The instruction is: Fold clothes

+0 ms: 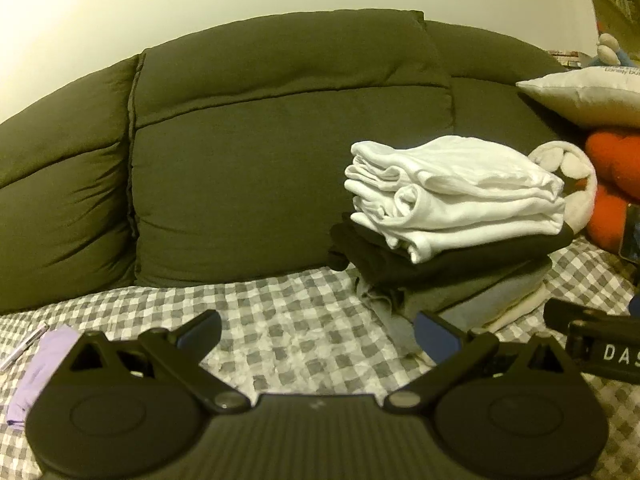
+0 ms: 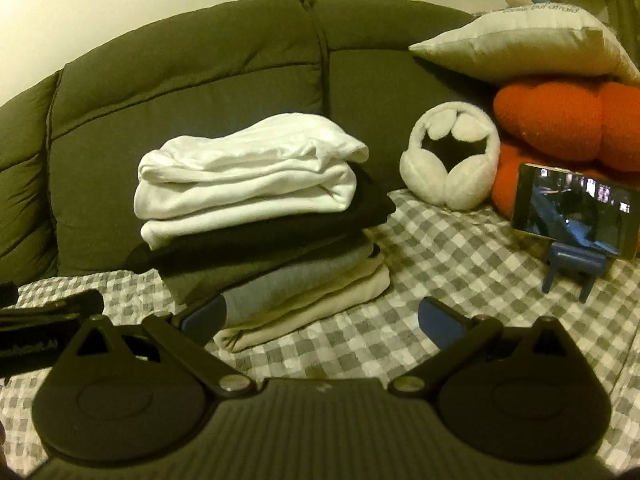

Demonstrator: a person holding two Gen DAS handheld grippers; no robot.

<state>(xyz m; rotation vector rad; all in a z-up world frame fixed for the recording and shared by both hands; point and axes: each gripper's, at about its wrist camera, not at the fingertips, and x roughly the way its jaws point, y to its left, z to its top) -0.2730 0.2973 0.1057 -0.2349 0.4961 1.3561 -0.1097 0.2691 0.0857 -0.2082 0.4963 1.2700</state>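
A stack of folded clothes [image 1: 448, 240] [image 2: 264, 216] rests on the checked sheet [image 1: 304, 320] [image 2: 440, 248], against the dark green cushion. White garments [image 2: 248, 176] lie on top, then black, grey and cream ones below. My left gripper [image 1: 316, 332] is open, hovering low over the sheet just left of the stack, with nothing between its fingers. My right gripper [image 2: 320, 320] is also open and empty, right in front of the stack's lower edge. The right gripper's body [image 1: 600, 344] shows at the right edge of the left wrist view.
A lilac cloth [image 1: 36, 372] and a pen [image 1: 22, 348] lie at the left. White earmuffs [image 2: 452, 160], an orange plush [image 2: 560, 120], a grey pillow [image 2: 520, 44] and a phone on a blue stand [image 2: 576, 212] sit to the right. The green cushion [image 1: 240, 152] backs everything.
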